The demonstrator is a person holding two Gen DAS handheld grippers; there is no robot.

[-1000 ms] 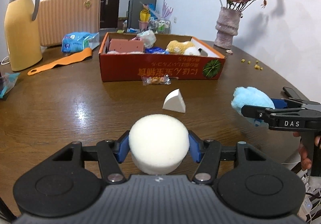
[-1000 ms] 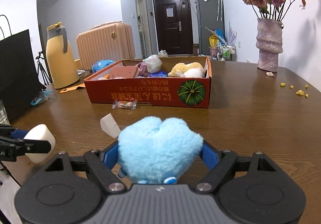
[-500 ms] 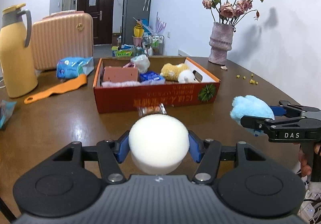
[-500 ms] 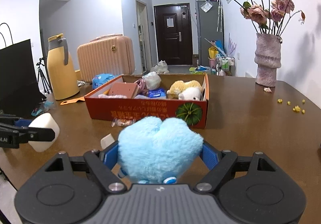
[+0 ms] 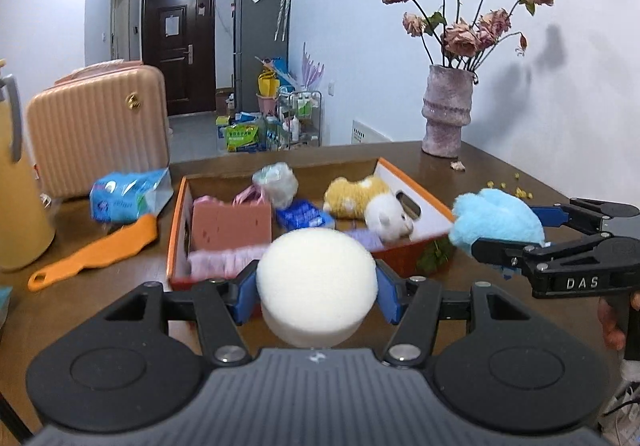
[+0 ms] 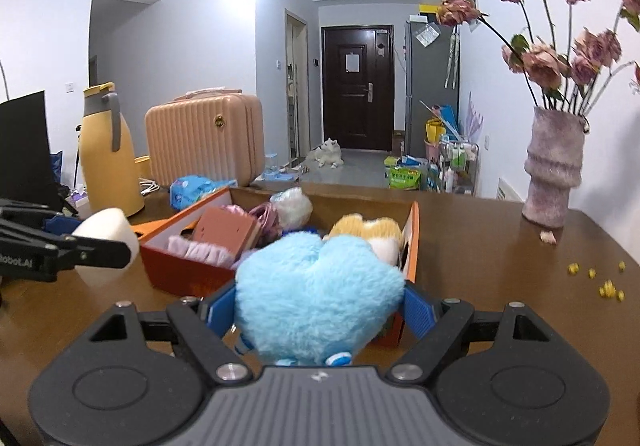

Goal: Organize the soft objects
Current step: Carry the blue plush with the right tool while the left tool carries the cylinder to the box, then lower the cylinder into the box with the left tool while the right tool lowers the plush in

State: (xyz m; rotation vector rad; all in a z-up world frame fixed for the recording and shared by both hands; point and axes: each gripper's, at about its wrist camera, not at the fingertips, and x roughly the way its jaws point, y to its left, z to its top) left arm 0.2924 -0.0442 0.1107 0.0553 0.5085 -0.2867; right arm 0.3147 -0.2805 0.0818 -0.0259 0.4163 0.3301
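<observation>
My left gripper [image 5: 316,288] is shut on a round white sponge [image 5: 316,282], held above the near edge of the orange cardboard box [image 5: 178,222]. My right gripper [image 6: 318,306] is shut on a fluffy blue heart plush [image 6: 316,290], just before the box's near right corner [image 6: 412,246]. Each gripper shows in the other's view: the right one with the blue heart plush [image 5: 496,222] at the right, the left one with the white sponge [image 6: 106,236] at the left. The box holds a pink sponge block [image 5: 232,224], a yellow-and-white plush [image 5: 372,202], a mesh puff [image 5: 276,184] and blue and purple soft items.
On the brown table [image 6: 500,266] stand a vase of dried roses [image 5: 446,122] at the back right, a yellow thermos jug [image 6: 106,158] and a pink suitcase [image 5: 100,126] at the left. An orange scraper [image 5: 96,252] and a blue packet [image 5: 128,198] lie left of the box. Yellow crumbs [image 6: 600,282] dot the right side.
Both grippers have risen and moved toward the box with their loads still held. The box now looms close and its inside shows; the small white wedge on the table has dropped out of sight.
</observation>
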